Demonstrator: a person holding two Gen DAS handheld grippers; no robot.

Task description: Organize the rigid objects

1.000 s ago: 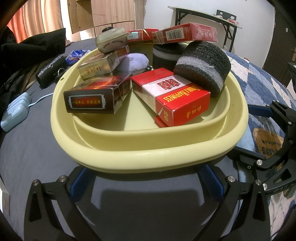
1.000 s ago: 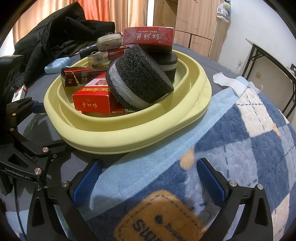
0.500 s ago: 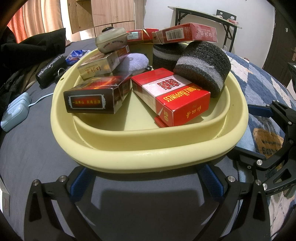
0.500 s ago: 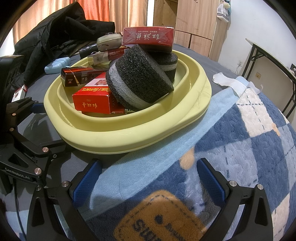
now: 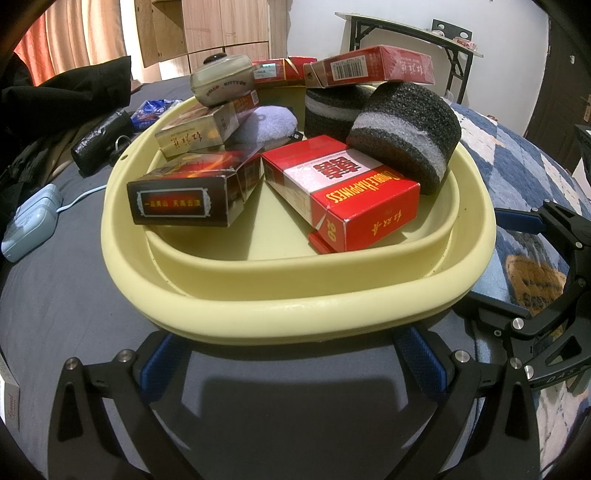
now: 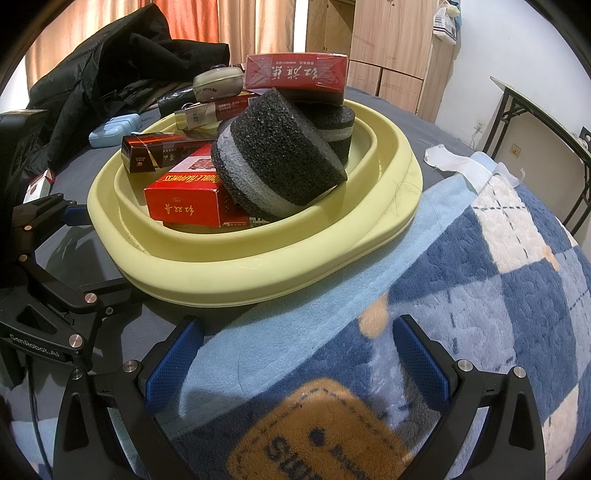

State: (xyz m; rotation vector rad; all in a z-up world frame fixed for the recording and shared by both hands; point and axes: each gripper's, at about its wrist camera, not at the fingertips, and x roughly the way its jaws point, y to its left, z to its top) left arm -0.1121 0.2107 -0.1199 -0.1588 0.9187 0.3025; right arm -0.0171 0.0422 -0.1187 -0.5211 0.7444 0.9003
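Observation:
A pale yellow basin [image 5: 295, 317] [image 6: 258, 273] sits on the bed and holds several things: a red cigarette box [image 5: 347, 192] [image 6: 192, 201], a dark box [image 5: 184, 188], a gold box [image 5: 199, 129], two black foam rolls [image 5: 406, 133] [image 6: 273, 162], a red box on top [image 5: 369, 68] [image 6: 295, 72] and a small grey tin [image 5: 221, 79]. My left gripper [image 5: 291, 358] is open and empty just in front of the basin's near rim. My right gripper [image 6: 295, 362] is open and empty over the blue blanket [image 6: 461, 295], to the basin's right.
A light blue case with a cable [image 5: 29, 229] and a black pouch [image 5: 99, 140] lie left of the basin on the grey sheet. A black jacket [image 6: 110, 74] is piled behind. A small red and white pack [image 6: 38, 186] lies at the left. A folding table [image 5: 406, 33] stands at the back.

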